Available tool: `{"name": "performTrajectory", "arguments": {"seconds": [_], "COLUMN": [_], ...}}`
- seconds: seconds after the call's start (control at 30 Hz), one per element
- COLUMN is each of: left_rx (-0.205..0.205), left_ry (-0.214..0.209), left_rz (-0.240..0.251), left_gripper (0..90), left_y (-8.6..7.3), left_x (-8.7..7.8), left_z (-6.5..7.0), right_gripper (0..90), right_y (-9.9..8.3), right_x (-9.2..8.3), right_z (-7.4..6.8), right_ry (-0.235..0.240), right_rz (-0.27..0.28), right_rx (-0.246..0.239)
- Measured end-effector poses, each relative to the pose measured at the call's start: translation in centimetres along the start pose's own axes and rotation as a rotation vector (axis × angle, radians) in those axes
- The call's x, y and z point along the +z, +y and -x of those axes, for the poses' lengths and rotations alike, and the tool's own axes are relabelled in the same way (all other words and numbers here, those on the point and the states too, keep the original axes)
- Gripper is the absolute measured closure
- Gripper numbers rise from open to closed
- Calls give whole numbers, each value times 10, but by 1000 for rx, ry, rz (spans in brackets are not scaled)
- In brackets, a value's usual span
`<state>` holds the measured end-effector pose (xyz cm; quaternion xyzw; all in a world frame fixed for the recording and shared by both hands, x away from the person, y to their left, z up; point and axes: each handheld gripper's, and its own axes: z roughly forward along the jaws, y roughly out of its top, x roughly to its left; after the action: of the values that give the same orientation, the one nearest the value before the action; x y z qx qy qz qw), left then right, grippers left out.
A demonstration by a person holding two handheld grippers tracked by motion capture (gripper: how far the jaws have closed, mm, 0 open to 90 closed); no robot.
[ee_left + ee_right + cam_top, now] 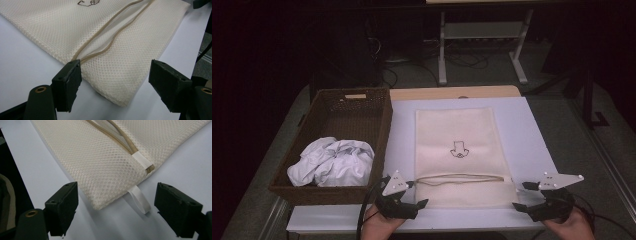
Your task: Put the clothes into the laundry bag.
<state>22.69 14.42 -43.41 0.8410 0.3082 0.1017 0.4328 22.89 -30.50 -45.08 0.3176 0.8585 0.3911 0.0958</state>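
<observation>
We had both the left tongs (412,195) and right tongs (520,196) gaping wide, empty, a mesh laundry bag (460,150) corner between each pair's jaws, so we figured a shallow bite would probably just slip off that thin fabric.

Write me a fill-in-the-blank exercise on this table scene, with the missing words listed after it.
1. The crumpled white cloth lies inside the brown wicker ____.
2. The zipper of the cream mesh bag stands ____.
3. The jaws of the left tool and the right tool are both ____, one at each near corner of the bag.
4. A small white ____ sticks out from the bag's edge, between the right tool's jaws.

Missing words: basket; open; open; loop
</observation>
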Motion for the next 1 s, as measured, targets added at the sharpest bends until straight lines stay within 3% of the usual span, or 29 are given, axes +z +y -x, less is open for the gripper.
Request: {"name": "performTrajectory", "arguments": {"seconds": [0.47,0.77,1.0], "left_rx": [-5,8,-1], "left_ry": [2,0,2], "left_rz": [0,-13,-14], "left_gripper": [253,250,251], "left_y": [1,4,4], "left_x": [0,-3,-3], "left_z": [2,5,3], "right_gripper": [190,215,247], "right_y": [15,53,95], "right_x": [6,21,39], "right_z": [-1,-8,-12], "right_ry": [26,55,96], "right_rz": [4,-38,-59], "right_rx": [-31,-110,-213]}}
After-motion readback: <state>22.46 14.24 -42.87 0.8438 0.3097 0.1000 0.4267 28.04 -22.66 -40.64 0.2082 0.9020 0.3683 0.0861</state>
